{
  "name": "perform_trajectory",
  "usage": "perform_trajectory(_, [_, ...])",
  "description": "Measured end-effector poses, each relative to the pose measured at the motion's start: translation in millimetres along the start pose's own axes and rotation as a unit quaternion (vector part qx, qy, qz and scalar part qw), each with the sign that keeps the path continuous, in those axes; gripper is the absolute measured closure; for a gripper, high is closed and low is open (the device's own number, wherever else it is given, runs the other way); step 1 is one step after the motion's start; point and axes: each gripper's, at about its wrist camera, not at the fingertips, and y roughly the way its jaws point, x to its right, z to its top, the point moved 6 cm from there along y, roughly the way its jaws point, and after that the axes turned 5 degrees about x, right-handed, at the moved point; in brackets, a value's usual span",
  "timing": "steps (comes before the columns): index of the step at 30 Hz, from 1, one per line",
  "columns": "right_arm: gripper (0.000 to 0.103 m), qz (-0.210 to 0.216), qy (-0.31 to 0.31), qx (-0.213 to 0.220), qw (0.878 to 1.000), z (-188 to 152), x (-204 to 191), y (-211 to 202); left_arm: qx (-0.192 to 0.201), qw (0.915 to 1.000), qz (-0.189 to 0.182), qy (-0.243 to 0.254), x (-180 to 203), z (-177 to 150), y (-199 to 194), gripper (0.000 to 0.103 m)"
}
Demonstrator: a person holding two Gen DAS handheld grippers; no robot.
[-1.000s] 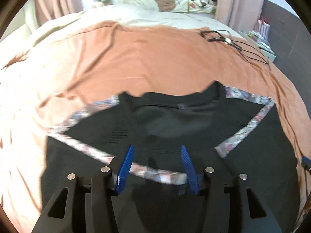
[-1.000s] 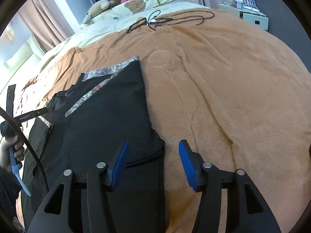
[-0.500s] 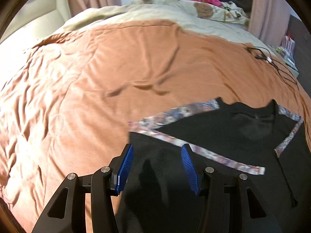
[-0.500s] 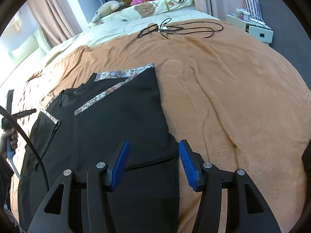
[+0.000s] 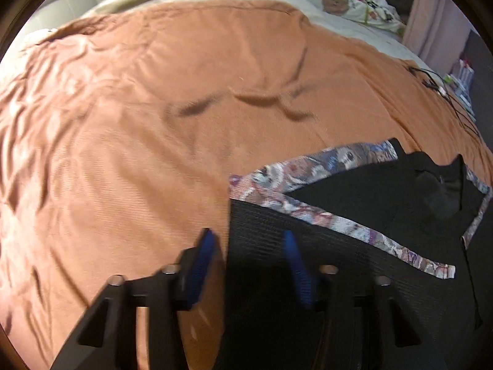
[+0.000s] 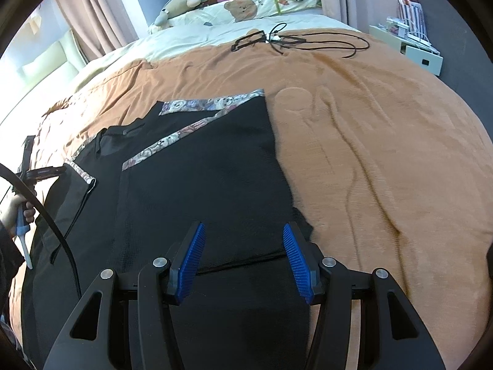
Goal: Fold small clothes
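Note:
A black top with floral-patterned trim point(image 5: 354, 212) lies flat on the orange bedspread point(image 5: 138, 129), both sleeves folded inward. My left gripper point(image 5: 248, 237) is open and empty, hovering over the garment's left edge, its left finger over bare bedspread. In the right wrist view the same top point(image 6: 200, 169) lies spread out. My right gripper point(image 6: 243, 234) is open and empty above the folded right sleeve's lower hem. The left gripper and the hand holding it show at that view's left edge point(image 6: 34, 174).
Black cables point(image 6: 295, 41) lie on the far part of the bed. Pillows and plush toys point(image 6: 240, 6) sit at the head. A white bedside shelf point(image 6: 406, 46) stands at the right. Curtains hang behind.
My left gripper has swung left from over the collar to the garment's left edge. My right gripper has shifted left so that it stands over the folded right sleeve. Both stay open.

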Motion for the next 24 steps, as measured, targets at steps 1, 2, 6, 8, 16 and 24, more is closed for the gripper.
perform_trajectory(1, [0.052, 0.0, -0.002, -0.001, 1.0, 0.8, -1.6, 2.7, -0.003, 1.0, 0.002, 0.007, 1.4, 0.4, 2.2, 0.085])
perform_trajectory(2, [0.052, 0.0, -0.004, -0.001, 1.0, 1.1, -3.4, 4.5, -0.001, 0.9998, 0.015, 0.016, 0.4, 1.7, 2.8, 0.092])
perform_trajectory(6, [0.052, 0.004, -0.01, -0.003, 1.0, 2.1, -13.7, 10.7, 0.013, 0.9986, 0.046, 0.021, -12.9, 8.7, 1.2, 0.097])
perform_trajectory(8, [0.052, 0.001, -0.015, -0.002, 1.0, 3.2, -18.0, 13.2, 0.02, 0.9974, 0.065, 0.025, -19.0, 10.8, 0.9, 0.1])
perform_trajectory(16, [0.052, -0.011, -0.029, -0.003, 1.0, 3.3, -26.1, 24.4, 0.036, 0.994, 0.098, -0.033, -60.9, 9.6, -18.7, 0.103])
perform_trajectory(24, [0.052, -0.004, -0.008, -0.011, 1.0, -3.5, -22.9, 24.5, 0.037, 0.9989, 0.014, -0.024, -43.4, 4.2, -44.5, 0.051])
